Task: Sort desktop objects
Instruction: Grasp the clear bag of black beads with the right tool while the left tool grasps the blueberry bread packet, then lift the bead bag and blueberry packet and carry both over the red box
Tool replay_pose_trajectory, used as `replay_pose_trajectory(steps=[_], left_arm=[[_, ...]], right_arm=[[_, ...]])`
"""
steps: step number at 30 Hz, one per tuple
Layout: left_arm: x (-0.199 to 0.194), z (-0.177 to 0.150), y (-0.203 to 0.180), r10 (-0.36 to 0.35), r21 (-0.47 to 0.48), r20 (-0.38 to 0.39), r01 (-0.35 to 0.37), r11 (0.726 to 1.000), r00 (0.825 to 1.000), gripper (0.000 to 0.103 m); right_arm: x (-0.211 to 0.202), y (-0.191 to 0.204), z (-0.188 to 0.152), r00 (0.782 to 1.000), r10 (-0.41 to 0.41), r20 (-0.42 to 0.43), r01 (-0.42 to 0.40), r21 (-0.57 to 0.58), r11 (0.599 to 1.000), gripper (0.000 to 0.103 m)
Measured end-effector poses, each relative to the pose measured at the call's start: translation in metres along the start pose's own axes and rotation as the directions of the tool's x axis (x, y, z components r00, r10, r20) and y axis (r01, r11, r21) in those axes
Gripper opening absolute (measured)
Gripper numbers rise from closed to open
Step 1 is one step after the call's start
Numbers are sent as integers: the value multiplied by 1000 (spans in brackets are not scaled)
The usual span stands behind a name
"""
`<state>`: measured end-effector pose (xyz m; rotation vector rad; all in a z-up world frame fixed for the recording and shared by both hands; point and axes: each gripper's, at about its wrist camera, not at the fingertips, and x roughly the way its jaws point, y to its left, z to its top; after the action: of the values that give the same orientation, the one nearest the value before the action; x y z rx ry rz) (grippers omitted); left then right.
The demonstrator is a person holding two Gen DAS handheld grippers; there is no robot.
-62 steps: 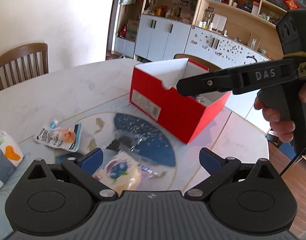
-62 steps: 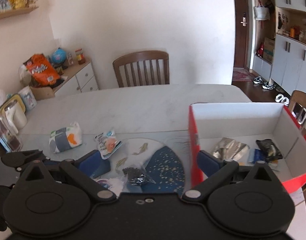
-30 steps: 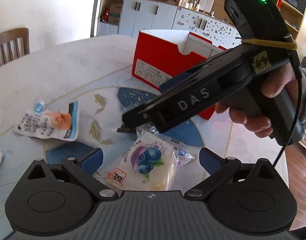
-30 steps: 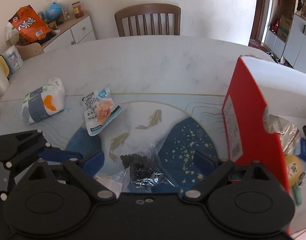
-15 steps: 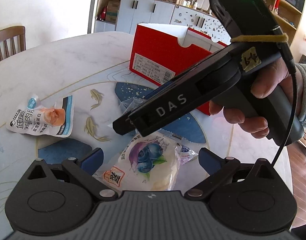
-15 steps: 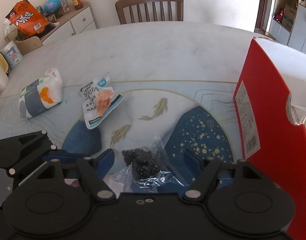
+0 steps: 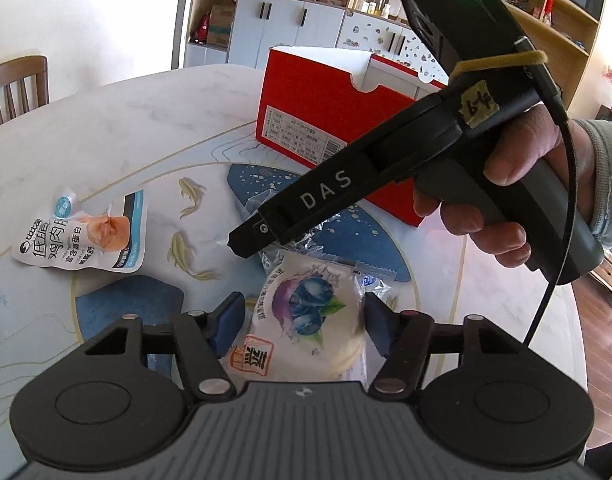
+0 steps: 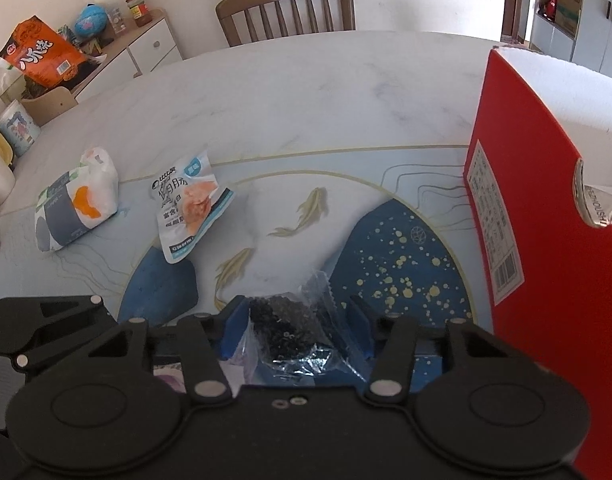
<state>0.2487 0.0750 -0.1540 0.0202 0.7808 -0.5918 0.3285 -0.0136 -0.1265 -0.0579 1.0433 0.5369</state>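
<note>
My left gripper [image 7: 302, 326] has its blue pads pressed against both sides of a blueberry pastry packet [image 7: 306, 320] on the table. My right gripper [image 8: 296, 330] has closed around a clear bag of black seeds [image 8: 290, 328]; its pads touch the bag's sides. The right gripper also shows in the left wrist view [image 7: 250, 240], just beyond the pastry. The red box [image 7: 325, 120] stands behind; in the right wrist view it is the red wall on the right [image 8: 537, 240]. A foil packet [image 8: 597, 208] peeks through its notch.
A chicken-breast snack pouch [image 8: 190, 204] and a white tissue pack with an orange mark [image 8: 74, 204] lie on the table mat to the left. A wooden chair [image 8: 286, 8] stands at the far table edge. A sideboard with an orange snack bag [image 8: 38, 56] is at far left.
Both grippers have come down and narrowed: the left one from wide open to closed on the pastry packet, the right one around the seed bag.
</note>
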Motion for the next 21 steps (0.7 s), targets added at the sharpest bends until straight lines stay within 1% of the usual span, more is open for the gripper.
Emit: replay_pose_trajectory(steps=[2,7,11,21], left_arm=[[0,0,-2,3,5,2,-3,1000,1000,59],[-1,1,-7,5,16,8,-5,1000,1000,54],[-3,-1,-11,-2,37,4,2,999,1000,52],[-14,-2,-16,19,3,9,-19,1000,1000,52]], right_arm=[[0,0,0,1000,5,-1,-5,6,1000,47],[-2,4,0,1000,2,2,-2,14,1000,41],[-5,3,0,1000,-6,4,6,16,1000,36],[-21,-3,-4,1000,-22,22,21,43,999,33]])
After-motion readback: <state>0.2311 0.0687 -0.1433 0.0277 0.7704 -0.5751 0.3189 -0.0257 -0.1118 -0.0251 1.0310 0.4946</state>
